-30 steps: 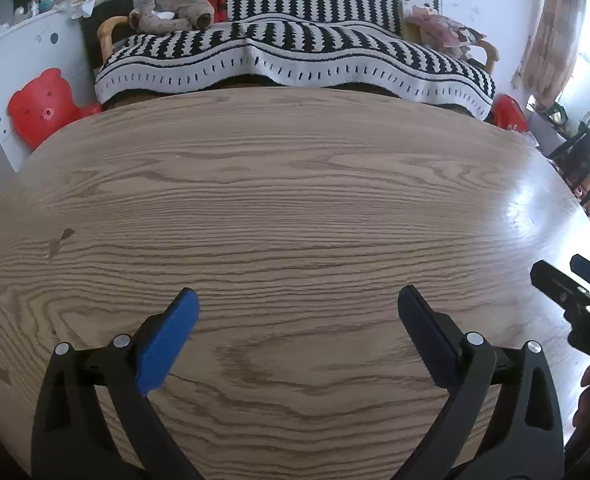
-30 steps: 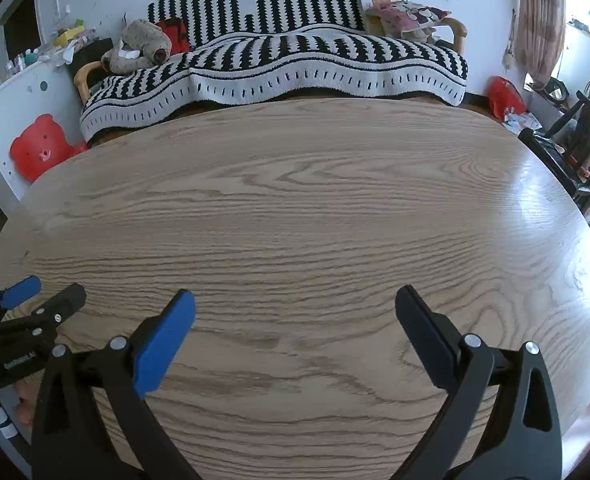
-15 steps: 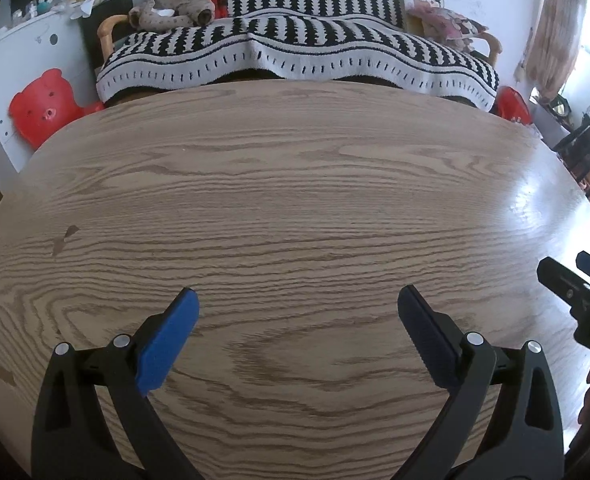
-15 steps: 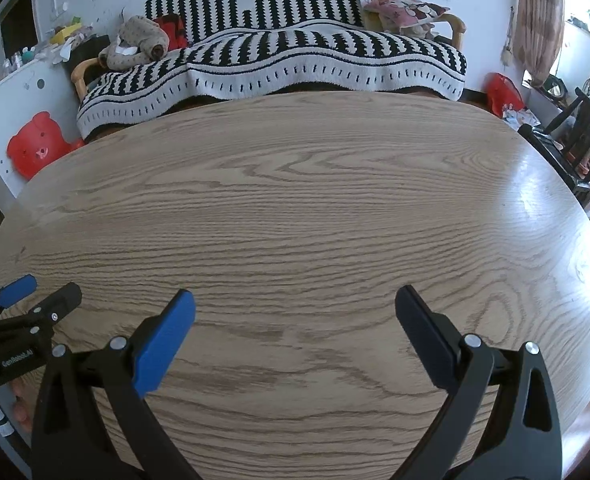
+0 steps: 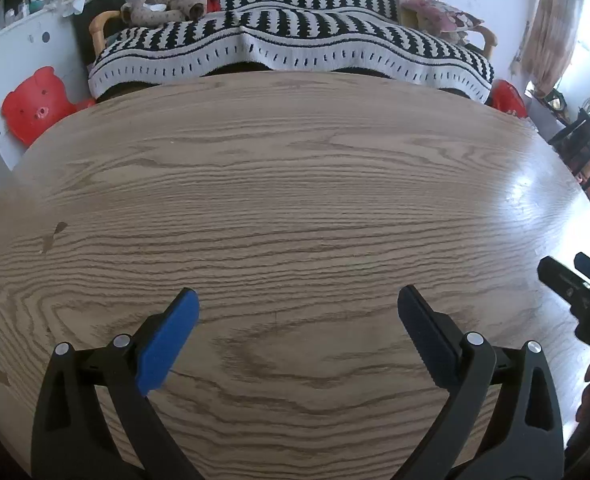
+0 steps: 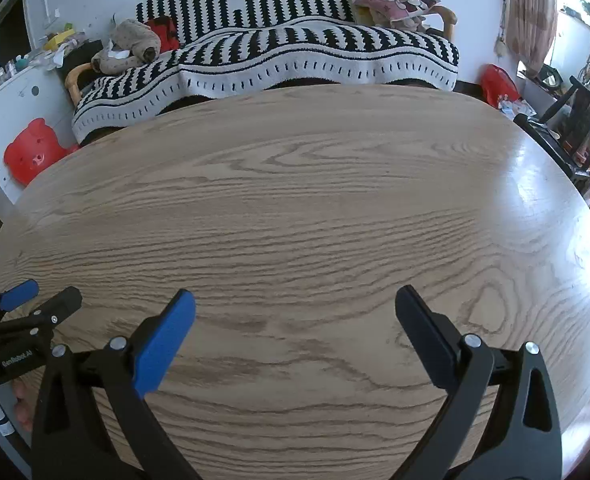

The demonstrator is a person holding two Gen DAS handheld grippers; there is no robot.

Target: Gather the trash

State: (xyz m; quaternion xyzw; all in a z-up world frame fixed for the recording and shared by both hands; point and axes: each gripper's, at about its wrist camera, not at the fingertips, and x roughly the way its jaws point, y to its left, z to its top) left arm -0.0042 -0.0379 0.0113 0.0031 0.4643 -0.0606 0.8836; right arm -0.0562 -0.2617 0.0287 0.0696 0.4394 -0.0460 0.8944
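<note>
Trash unseen between either jaws, left gripper [image 5: 298, 310] and right gripper [image 6: 295, 308] wide apart, empty, above table [image 5: 295, 200]

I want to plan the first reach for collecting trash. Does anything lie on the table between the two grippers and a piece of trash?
No trash shows on the wooden table in either view, so there is no path to judge. The left gripper and right gripper hover open over bare wood.

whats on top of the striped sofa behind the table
On the sofa: a striped blanket, a brownish plush toy at its left end, a patterned cushion at its right. The blanket hides the seat.
</note>
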